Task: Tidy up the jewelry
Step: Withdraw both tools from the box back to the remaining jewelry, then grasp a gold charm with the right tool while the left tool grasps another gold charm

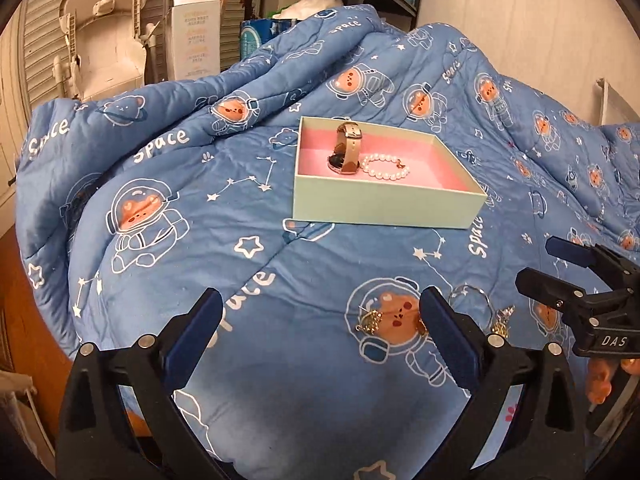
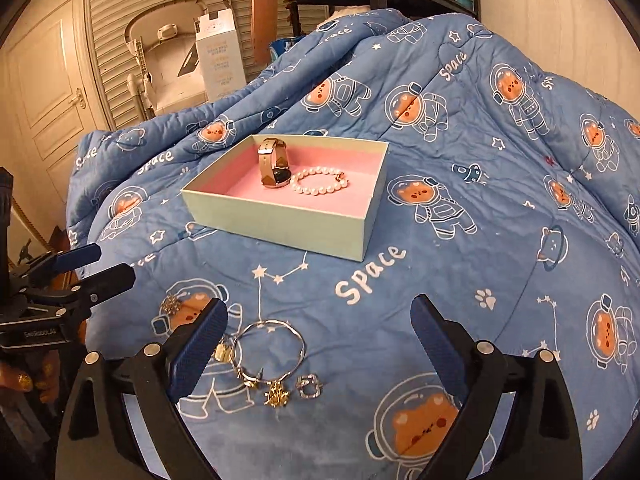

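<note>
- We hold the left gripper tilted down over the quilt, jaws spread wide and empty.
- Our right gripper slants down likewise, jaws apart, nothing clamped; a bangle, ring and gold charm lie between its fingers.
- The box sits ahead on the quilt, holding a watch touching a pearl bracelet.
</note>
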A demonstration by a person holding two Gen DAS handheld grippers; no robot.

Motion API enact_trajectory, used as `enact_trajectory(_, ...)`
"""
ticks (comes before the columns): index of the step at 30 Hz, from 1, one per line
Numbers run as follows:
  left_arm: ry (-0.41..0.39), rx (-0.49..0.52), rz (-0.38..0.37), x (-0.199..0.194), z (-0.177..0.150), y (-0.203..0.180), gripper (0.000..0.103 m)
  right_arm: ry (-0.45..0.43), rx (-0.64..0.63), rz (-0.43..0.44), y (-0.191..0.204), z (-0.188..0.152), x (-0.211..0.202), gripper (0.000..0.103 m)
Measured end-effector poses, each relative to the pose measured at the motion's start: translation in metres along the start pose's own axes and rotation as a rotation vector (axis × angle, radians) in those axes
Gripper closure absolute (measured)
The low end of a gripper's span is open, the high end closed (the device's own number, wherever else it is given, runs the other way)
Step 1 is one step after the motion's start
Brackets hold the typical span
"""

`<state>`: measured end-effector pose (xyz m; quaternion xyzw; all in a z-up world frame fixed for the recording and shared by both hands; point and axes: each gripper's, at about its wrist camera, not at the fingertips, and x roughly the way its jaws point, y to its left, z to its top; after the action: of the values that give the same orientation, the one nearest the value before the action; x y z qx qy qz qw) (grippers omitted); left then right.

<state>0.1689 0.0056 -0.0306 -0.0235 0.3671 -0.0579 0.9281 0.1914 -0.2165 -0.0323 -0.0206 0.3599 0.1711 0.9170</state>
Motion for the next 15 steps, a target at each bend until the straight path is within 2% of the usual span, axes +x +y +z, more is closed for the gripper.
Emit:
enact_trajectory(3,0.001,0.039,0.002,-0.003,-0.007,-0.01,0.006,0.002,-0.034,0.03,0.001,-0.011,-0.005,0.012)
enact_trajectory(8,0.007,0.065,-0.009,-0.004,-0.018,-0.018,0.006,0.036,-0.114,0.088,0.003,-0.028,-0.008,0.02)
enact_trajectory(11,0.016,0.069,-0.019,-0.003,-0.022,-0.02,0.006,0.069,-0.131,0.115,0.003,-0.034,-0.006,0.026)
enact_trajectory(15,0.009,0.085,-0.037,-0.004,-0.025,-0.024,0.011,0.105,-0.129,0.13,0.001,-0.04,0.0,0.044)
